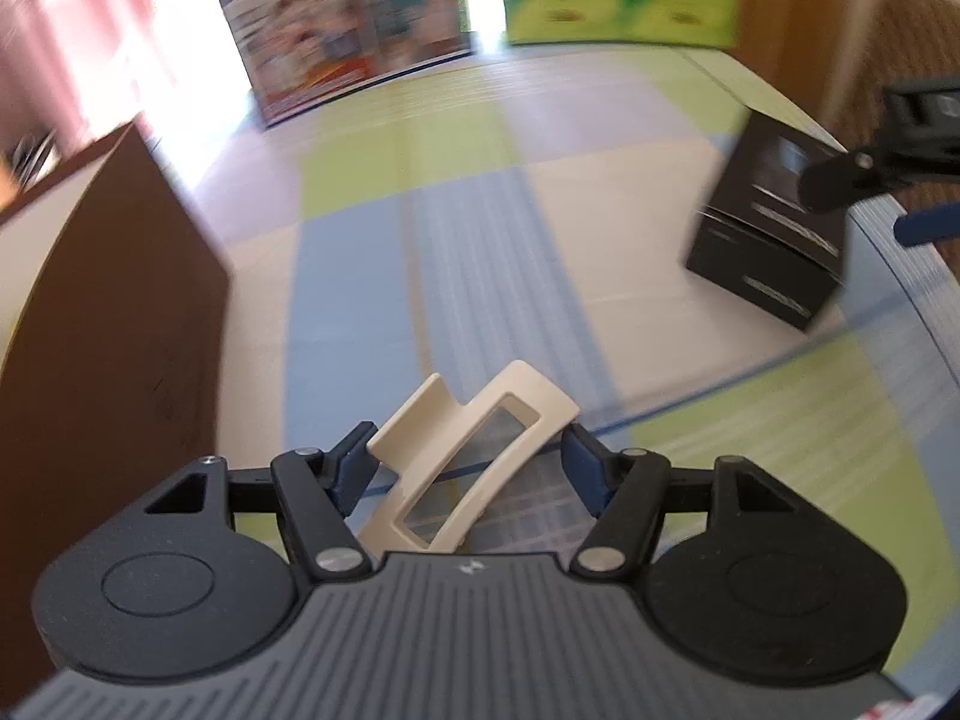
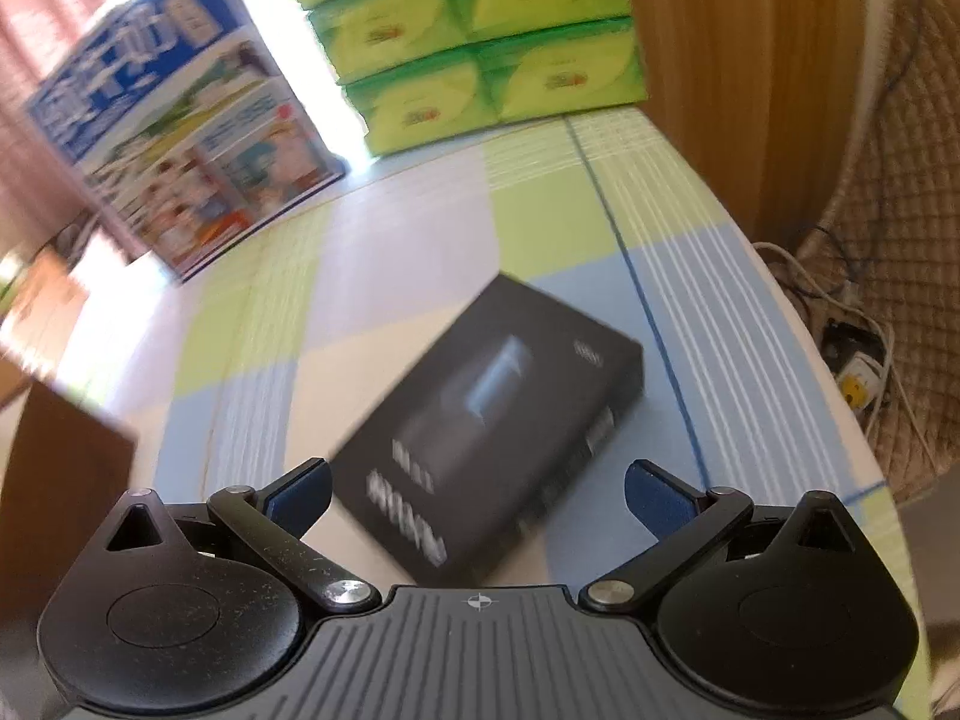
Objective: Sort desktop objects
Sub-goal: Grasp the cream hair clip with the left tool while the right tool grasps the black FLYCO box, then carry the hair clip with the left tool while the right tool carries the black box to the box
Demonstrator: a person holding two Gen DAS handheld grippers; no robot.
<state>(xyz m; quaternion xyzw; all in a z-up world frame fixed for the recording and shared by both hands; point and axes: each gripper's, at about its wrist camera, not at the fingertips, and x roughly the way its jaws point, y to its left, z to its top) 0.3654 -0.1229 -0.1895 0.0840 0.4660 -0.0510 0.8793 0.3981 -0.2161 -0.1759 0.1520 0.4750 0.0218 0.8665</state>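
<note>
Two grippers work above a checked tablecloth (image 1: pixel 540 210): the left gripper (image 1: pixel 471 468) pinches a cream plastic clip (image 1: pixel 480 450) at half width over the near edge, while the right gripper (image 2: pixel 477 495) hovers, fingers spread wide and empty, over a black box (image 2: pixel 498 420) lying to the right.

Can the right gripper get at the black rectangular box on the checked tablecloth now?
Probably yes. The right gripper is open, and the black rectangular box lies flat just ahead of its fingers, with nothing lying between them on the checked tablecloth.
</note>
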